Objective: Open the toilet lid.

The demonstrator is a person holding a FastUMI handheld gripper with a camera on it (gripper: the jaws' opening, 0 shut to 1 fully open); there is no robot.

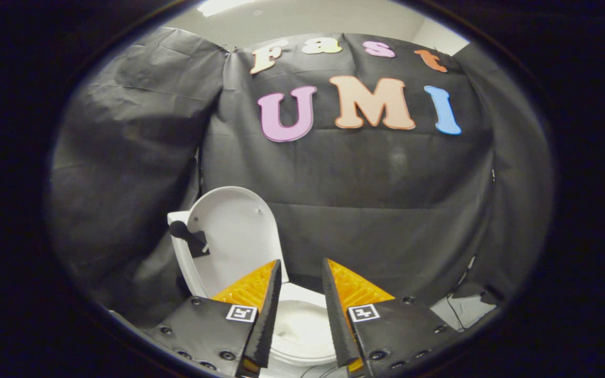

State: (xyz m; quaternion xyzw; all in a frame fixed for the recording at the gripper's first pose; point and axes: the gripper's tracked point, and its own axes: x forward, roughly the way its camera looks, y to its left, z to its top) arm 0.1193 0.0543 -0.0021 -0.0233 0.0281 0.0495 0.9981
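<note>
White plastic is what we see first: the lid [234,231] stands raised and upright beyond our left finger, the bowl [302,331] showing between and below the fingers, while our gripper [302,273] hangs open, holding nothing, before the cloth wall [386,210].

A pale, smooth floor [462,310] is showing in a small patch beyond the fingers, where the black cloth wall is coming down to meet it. A thin dark cable [456,314] is trailing across that patch. The white ceramic toilet [302,331] is sitting low between and just ahead of the spread fingers of the gripper [302,273], presumably standing on this same floor, though its base is lying hidden under the bowl.
</note>
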